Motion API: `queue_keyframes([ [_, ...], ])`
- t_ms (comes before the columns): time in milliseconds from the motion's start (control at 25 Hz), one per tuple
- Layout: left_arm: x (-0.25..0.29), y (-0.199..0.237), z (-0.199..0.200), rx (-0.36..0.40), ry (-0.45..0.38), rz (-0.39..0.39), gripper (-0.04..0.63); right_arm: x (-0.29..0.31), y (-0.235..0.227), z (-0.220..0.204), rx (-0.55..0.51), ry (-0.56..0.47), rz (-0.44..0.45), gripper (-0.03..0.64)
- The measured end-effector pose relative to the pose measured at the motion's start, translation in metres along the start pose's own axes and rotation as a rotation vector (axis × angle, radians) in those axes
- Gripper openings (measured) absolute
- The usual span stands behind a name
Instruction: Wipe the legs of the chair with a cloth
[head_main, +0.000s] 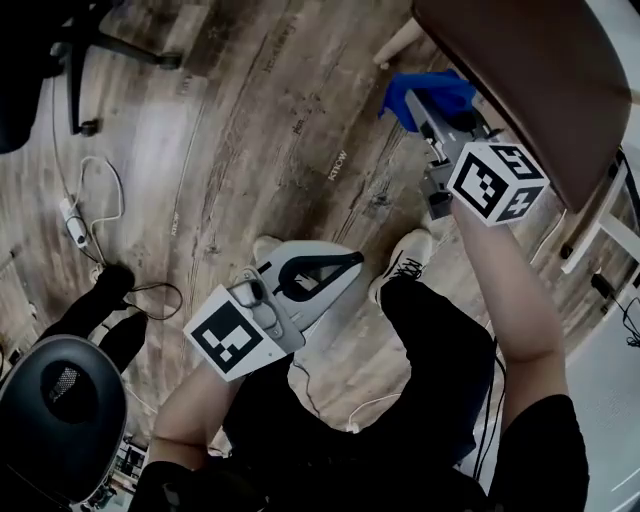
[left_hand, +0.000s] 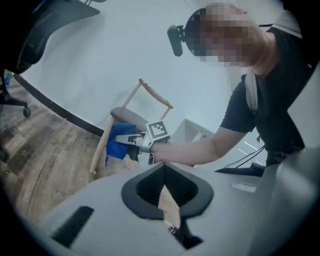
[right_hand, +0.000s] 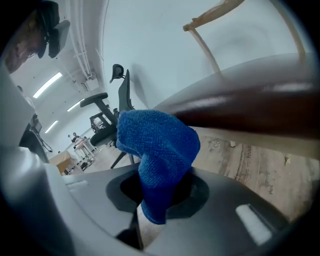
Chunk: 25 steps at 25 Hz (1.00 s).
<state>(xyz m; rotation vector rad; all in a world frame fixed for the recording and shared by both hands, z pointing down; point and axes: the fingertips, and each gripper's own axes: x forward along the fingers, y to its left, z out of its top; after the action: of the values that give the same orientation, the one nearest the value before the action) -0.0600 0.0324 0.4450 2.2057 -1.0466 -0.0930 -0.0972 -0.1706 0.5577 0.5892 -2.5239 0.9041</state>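
Note:
A wooden chair with a brown seat (head_main: 530, 80) stands at the top right of the head view, one pale leg (head_main: 400, 42) slanting to the floor. My right gripper (head_main: 422, 105) is shut on a blue cloth (head_main: 430, 92) just under the seat's front edge, near that leg. In the right gripper view the cloth (right_hand: 157, 150) bulges out of the jaws, close to the seat's underside (right_hand: 250, 105). My left gripper (head_main: 340, 272) hangs shut and empty over the floor, well away from the chair. The left gripper view shows the chair leg (left_hand: 102, 145), cloth (left_hand: 120, 142) and right gripper (left_hand: 131, 145).
An office chair base (head_main: 90, 50) stands at top left, and a black round seat (head_main: 60, 400) at bottom left. A power strip with cables (head_main: 75, 225) lies on the wood floor. My shoes (head_main: 405, 260) are below the chair. White furniture (head_main: 610, 225) sits at right.

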Motion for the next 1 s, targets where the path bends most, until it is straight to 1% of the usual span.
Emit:
queue_keyframes([
  [80,0.001,0.004,0.001,-0.016,-0.035,-0.031,0.000,0.014,-0.017,0.002,0.038,-0.039,-0.033,0.086],
  [120,0.003,0.007,0.004,-0.009,-0.044,-0.051,0.000,0.020,-0.025,0.005,0.044,-0.069,-0.049,0.086],
  [160,0.006,0.013,0.008,0.015,-0.048,-0.066,0.000,0.025,-0.030,0.010,0.025,-0.106,-0.063,0.086],
  [240,0.013,0.030,0.016,0.087,-0.048,-0.078,0.000,0.033,-0.038,0.017,-0.060,-0.170,-0.084,0.086],
  [320,0.020,0.046,0.022,0.138,-0.047,-0.086,0.000,0.039,-0.046,0.019,-0.129,-0.203,-0.099,0.085],
  [440,0.026,0.061,0.024,0.178,-0.046,-0.097,0.000,0.049,-0.055,0.019,-0.200,-0.219,-0.096,0.086],
  [640,0.030,0.075,0.022,0.248,-0.027,-0.105,0.000,0.055,-0.061,0.022,-0.254,-0.276,-0.088,0.086],
  [720,0.030,0.081,0.020,0.258,-0.014,-0.101,0.000,0.055,-0.062,0.022,-0.275,-0.287,-0.081,0.086],
  [840,0.028,0.089,0.016,0.262,0.009,-0.099,0.000,0.058,-0.065,0.020,-0.269,-0.280,-0.068,0.087],
  [1000,0.027,0.094,0.012,0.256,0.032,-0.097,0.000,0.072,-0.079,0.001,-0.298,-0.226,-0.077,0.087],
])
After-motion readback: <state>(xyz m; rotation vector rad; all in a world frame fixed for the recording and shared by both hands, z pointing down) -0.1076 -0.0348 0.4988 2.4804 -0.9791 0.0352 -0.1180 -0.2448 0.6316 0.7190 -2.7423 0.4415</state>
